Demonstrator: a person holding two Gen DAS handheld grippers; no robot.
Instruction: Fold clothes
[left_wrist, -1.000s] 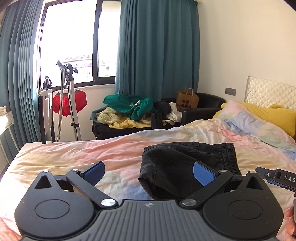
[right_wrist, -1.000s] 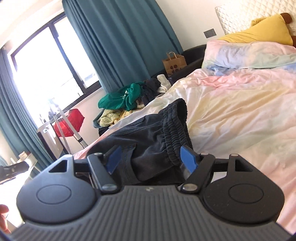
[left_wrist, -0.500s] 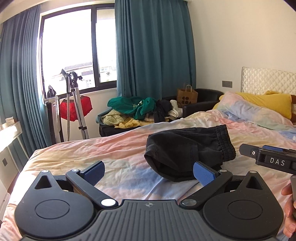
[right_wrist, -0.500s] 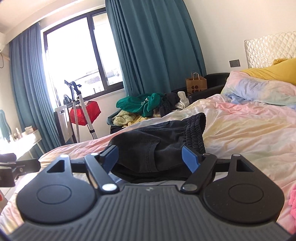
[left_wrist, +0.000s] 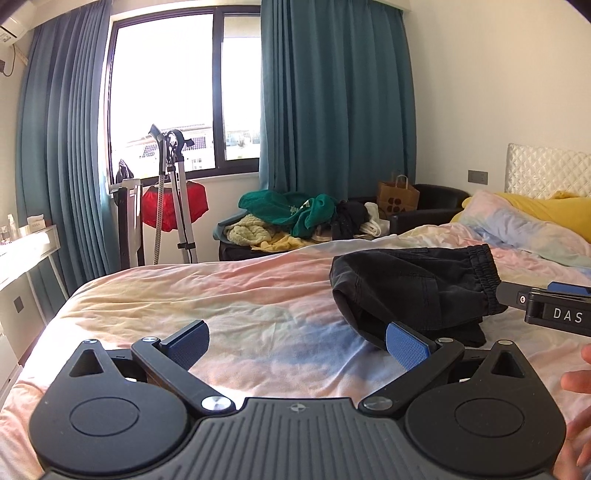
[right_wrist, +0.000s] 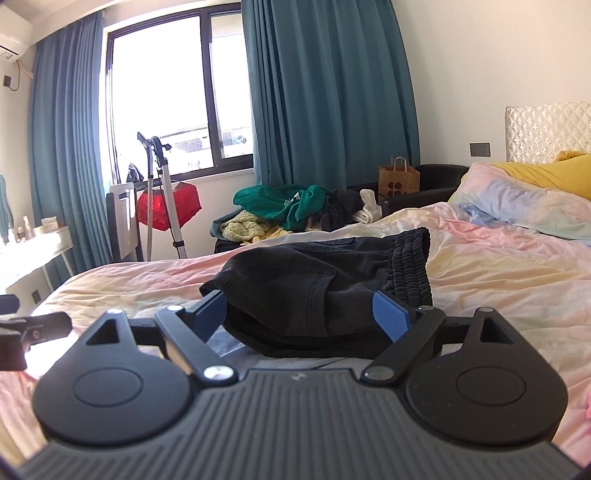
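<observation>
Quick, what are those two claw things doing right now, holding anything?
Left gripper: open, holding nothing.
Right gripper: open, holding nothing; the black shorts lie ahead of it.

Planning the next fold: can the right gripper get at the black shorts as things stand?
Probably yes. The right gripper is open, and the shorts lie folded on the bed right ahead, with nothing between.

We see a wide bed (left_wrist: 236, 306) under a rumpled pastel tie-dye sheet. On it lie folded black elastic-waist shorts (left_wrist: 413, 291), a matching pastel pillow (left_wrist: 517, 232) and a mustard-yellow pillow (left_wrist: 554, 206).
</observation>
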